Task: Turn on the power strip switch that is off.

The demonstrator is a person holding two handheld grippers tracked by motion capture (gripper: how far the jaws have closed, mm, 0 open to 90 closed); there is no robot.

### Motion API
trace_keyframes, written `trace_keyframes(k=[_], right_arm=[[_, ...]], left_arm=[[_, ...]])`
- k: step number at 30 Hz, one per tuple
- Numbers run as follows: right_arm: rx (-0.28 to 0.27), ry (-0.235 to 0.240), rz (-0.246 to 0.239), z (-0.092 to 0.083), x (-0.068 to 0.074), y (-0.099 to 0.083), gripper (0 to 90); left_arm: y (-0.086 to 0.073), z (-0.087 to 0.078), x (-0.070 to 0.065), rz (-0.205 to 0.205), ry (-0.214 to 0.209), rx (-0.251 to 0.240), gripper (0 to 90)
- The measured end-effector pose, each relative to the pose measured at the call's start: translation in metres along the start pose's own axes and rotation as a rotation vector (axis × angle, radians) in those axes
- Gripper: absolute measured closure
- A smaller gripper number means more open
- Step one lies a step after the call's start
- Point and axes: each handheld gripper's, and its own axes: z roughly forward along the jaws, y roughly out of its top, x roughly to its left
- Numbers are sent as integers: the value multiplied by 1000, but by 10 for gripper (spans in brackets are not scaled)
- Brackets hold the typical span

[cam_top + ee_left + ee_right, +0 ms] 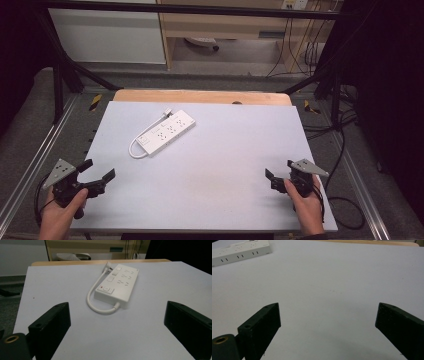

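One white power strip (167,131) (with one cord (136,150)) — two tongs, one table (225,165).

The tabletop (210,185) lies bare between the left tool (98,171) and right tool (272,176). The only obstacle is the power strip (167,131) with its looped cord (135,150), toward the far left, well apart from both.

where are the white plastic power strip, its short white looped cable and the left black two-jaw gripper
white plastic power strip (119,285), left gripper view, top face
short white looped cable (93,305), left gripper view, bend
left black two-jaw gripper (98,169), high view, between fingertips
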Motion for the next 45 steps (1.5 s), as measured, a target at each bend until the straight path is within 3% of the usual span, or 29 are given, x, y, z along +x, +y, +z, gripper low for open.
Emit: trace_keyframes(k=[12,21,27,31,45], right_arm=[[7,-16,-1,0,2,0,45],[-6,-7,3,-3,3,1,48],[-8,3,-12,-4,6,1,52],[-8,16,-16,-4,6,2,52],[6,26,-40,-2,11,2,46]], left_arm=[[4,3,0,9,3,-33,72],[17,10,3,-42,-28,-36,70],[28,12,7,-31,1,-39,63],[34,15,7,-13,-2,-31,62],[63,42,-3,20,-47,-23,61]])
